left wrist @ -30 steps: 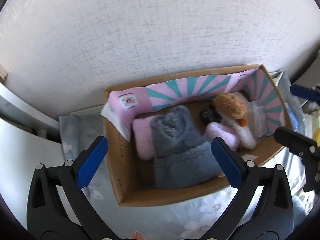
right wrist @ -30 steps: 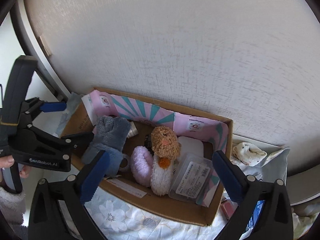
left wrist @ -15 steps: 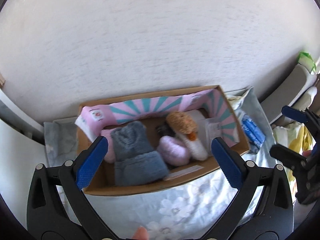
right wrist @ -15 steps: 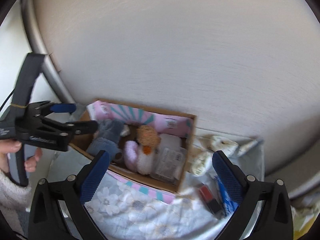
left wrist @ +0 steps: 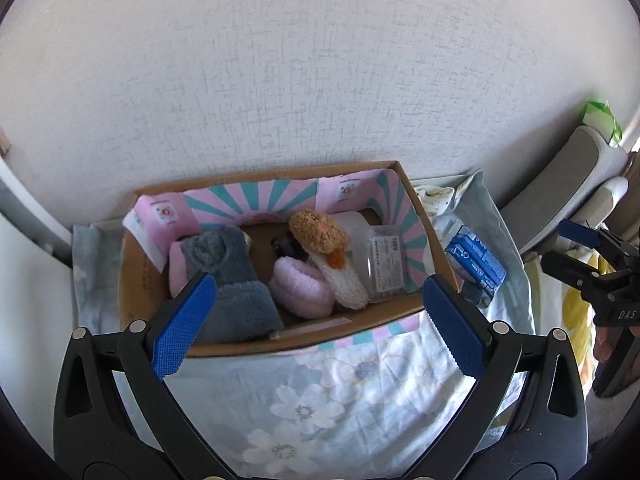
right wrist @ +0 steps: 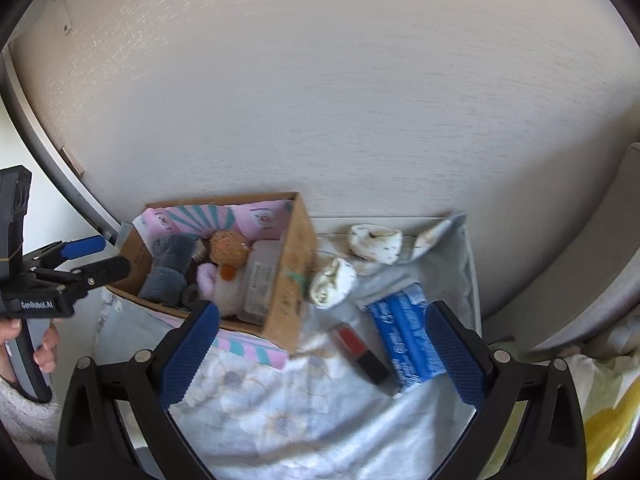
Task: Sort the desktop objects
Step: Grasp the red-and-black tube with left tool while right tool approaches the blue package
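A cardboard box [left wrist: 160, 280] [right wrist: 294, 280] stands against the wall on a floral cloth. It holds grey fluffy socks [left wrist: 228, 280], a pink fluffy item [left wrist: 300, 288], a brown and white plush [left wrist: 324, 240] [right wrist: 228, 248] and a clear plastic case [left wrist: 380, 260]. Right of the box lie two rolled white socks [right wrist: 332, 280], a blue packet [right wrist: 404, 332] [left wrist: 476, 264] and a red and black stick [right wrist: 362, 350]. My left gripper [left wrist: 316, 320] is open and empty in front of the box. My right gripper [right wrist: 320, 348] is open and empty above the cloth by the box's right corner.
The floral cloth [left wrist: 320, 392] covers the table in front of the box. A white textured wall [left wrist: 320, 80] rises directly behind. A grey chair back [left wrist: 568, 176] and yellow fabric [right wrist: 612, 420] are on the right.
Both grippers have pulled back and up from the box, which looks smaller now. The right gripper has swung right, bringing the socks, blue packet and red stick into view.
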`<state>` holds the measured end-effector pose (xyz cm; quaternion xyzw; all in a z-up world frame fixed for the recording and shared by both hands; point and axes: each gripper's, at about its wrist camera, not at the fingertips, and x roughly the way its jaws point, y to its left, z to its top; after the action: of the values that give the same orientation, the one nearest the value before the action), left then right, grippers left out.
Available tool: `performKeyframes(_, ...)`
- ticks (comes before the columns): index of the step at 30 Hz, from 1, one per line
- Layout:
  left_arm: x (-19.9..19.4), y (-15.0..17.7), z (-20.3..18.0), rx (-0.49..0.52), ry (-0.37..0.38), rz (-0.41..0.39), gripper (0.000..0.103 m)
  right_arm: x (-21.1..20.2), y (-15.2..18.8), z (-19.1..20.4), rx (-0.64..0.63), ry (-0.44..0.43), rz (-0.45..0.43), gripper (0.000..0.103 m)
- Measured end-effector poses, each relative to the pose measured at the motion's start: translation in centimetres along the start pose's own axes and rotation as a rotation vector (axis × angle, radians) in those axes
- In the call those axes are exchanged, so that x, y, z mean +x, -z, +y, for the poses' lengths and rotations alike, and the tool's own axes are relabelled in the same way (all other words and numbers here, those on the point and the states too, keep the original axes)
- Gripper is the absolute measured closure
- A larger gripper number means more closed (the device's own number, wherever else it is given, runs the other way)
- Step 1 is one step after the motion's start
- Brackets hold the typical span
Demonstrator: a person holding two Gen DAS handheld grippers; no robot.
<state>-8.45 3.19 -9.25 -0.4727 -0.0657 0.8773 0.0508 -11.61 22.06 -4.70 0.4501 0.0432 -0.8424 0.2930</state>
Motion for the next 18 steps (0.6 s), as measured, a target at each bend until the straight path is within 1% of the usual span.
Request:
performKeyframes(3,-0.3,0.4,-0.6,-0.012,-0.002,-0.013,0.000,-1.1,0.2,-1.1,-0.022,-0.001,-0.009,0.001)
performKeyframes(7,-0.4,0.4,-2.0,-0.032,0.003,-0.023,0.000,-2.4,0.2,-2.9,-0.015,-0.052,-0.021,0.001)
performKeyframes(14,-0.5,0.6,-5.8,-0.006,-0.010,-0.033,0.000,-3.9,0.3,-5.6,-0.035,-0.072,-0.034,0.001)
performKeyframes(18,-0.2,0.8,-7.6,-0.010,-0.021,-0.031,0.000,-4.1,0.3,-7.1,-0.063,-0.077,-0.022,0.001)
